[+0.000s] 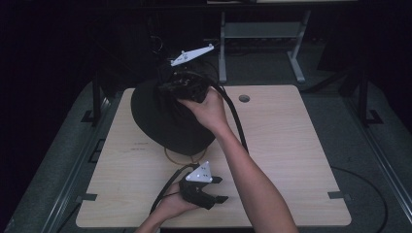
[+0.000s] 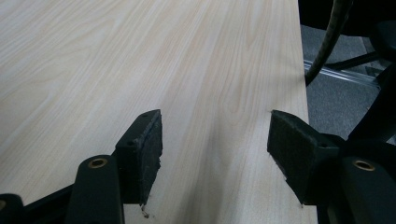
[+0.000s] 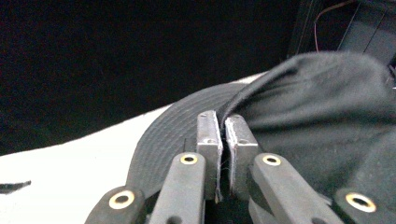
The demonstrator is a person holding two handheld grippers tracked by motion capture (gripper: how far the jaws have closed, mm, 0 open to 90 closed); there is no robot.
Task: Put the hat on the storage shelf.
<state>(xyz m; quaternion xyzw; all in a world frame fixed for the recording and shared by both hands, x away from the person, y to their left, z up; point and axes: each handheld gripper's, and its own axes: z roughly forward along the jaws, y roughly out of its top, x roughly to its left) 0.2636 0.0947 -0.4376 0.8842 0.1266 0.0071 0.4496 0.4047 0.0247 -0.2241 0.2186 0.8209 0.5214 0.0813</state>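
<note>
Dark floor and shadows lie all around a light wooden table [image 1: 291,160], and a grey desk frame [image 1: 262,34] stands behind it. On the far left part of the table sits a big black hat [image 1: 165,121] made of soft cloth. It has a wide brim with rows of stitching, and the brim rests on the wood. The right gripper [image 1: 187,85] is up at the top of the hat, held in the person's right hand [image 1: 209,109]. In the right gripper view its two jaws are pressed together, with a thin fold of the black cloth pinched between the pads [image 3: 208,135]. The cloth rises in a ridge where it is pinched. A black cable [image 1: 238,126] runs from this gripper along the arm. The left gripper [image 1: 218,189] is near the front edge of the table, well apart from the hat, held in the left hand [image 1: 175,204]. In the left gripper view its jaws stand wide apart over bare wood, and nothing is between them. A small round hole [image 1: 244,98] is in the table top, just to the right of the hat.
</note>
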